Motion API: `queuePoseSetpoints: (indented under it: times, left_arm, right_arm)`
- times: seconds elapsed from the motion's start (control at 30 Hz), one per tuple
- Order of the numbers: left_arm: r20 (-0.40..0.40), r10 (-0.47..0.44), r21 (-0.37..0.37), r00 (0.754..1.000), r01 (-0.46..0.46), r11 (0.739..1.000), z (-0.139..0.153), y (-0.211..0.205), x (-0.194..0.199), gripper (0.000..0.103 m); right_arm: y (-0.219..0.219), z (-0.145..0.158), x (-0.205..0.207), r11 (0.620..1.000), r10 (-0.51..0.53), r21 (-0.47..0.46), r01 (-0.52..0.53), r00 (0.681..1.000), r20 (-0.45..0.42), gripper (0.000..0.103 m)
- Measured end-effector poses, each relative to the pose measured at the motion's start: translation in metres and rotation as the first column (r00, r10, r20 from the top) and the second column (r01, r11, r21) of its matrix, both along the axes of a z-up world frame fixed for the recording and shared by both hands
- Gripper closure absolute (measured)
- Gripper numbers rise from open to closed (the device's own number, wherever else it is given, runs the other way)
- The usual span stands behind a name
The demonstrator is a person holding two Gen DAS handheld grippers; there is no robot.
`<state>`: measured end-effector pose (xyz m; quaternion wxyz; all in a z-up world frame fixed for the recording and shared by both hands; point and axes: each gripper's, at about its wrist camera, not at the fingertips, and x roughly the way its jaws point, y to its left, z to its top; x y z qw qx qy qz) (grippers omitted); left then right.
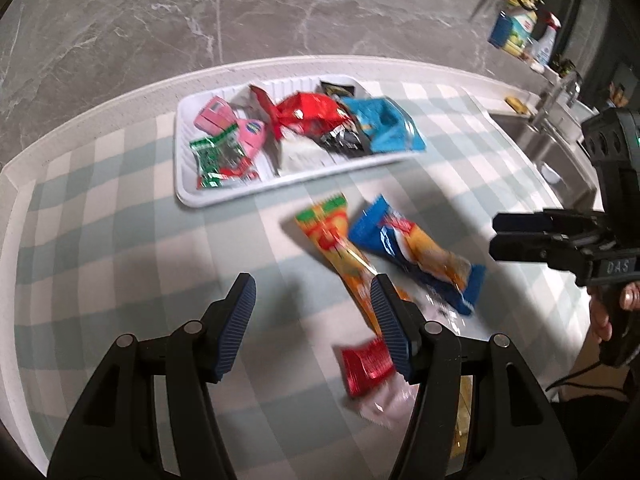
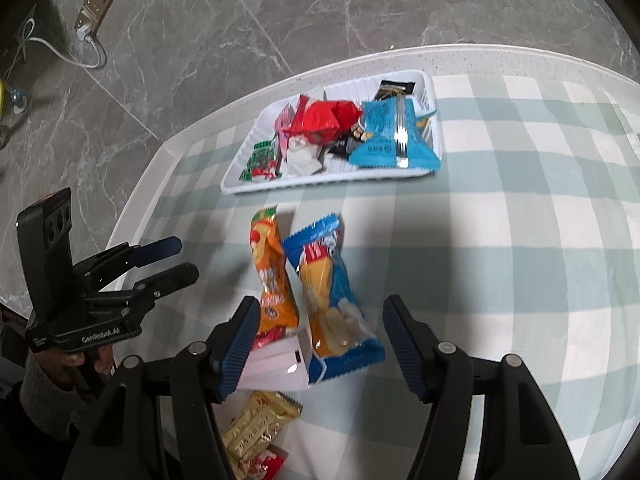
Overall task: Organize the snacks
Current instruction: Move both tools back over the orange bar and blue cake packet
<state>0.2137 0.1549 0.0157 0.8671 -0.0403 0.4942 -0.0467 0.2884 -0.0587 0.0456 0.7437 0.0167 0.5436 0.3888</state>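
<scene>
Both my left gripper (image 1: 312, 326) and right gripper (image 2: 320, 350) hang half open, holding nothing. The orange packet (image 2: 272, 276) and blue packet (image 2: 332, 300) lie touching, so my right fingers (image 2: 404, 344) could pinch both or skid one off the surface (image 2: 520, 240), short of the tray (image 2: 256, 188).

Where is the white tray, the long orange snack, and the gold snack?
white tray (image 1: 188, 196): left wrist view, bare front-left corner of its rim.
long orange snack (image 2: 270, 276): right wrist view, middle of the wrapper.
gold snack (image 2: 256, 428): right wrist view, middle of the foil.
</scene>
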Motion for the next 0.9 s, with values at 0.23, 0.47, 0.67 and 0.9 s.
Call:
queuePoseSetpoints:
  times: [0.23,0.47,0.67,0.9]
  left_arm:
    - [-0.056,-0.048,-0.017,0.997,0.048,0.999,-0.018,-0.012,-0.021,0.044]
    - [-0.083,-0.060,-0.033,0.995,0.057,0.998,-0.028,-0.015,-0.020,0.044]
    - [-0.105,-0.059,-0.066,0.993,0.052,0.996,-0.036,-0.016,-0.001,0.044]
    - [-0.114,-0.064,-0.090,0.991,0.054,0.994,-0.042,-0.024,0.027,0.044]
  right_arm:
    - [-0.001,-0.011,-0.016,0.999,0.012,-0.031,-0.013,1.000,-0.005,0.036]
    - [0.001,-0.020,-0.019,0.998,0.019,-0.065,-0.019,1.000,0.003,0.036]
    - [0.012,-0.028,-0.013,0.993,0.038,-0.112,-0.035,0.999,0.027,0.036]
    - [0.035,-0.038,-0.009,0.980,0.107,-0.177,-0.095,0.992,0.060,0.036]
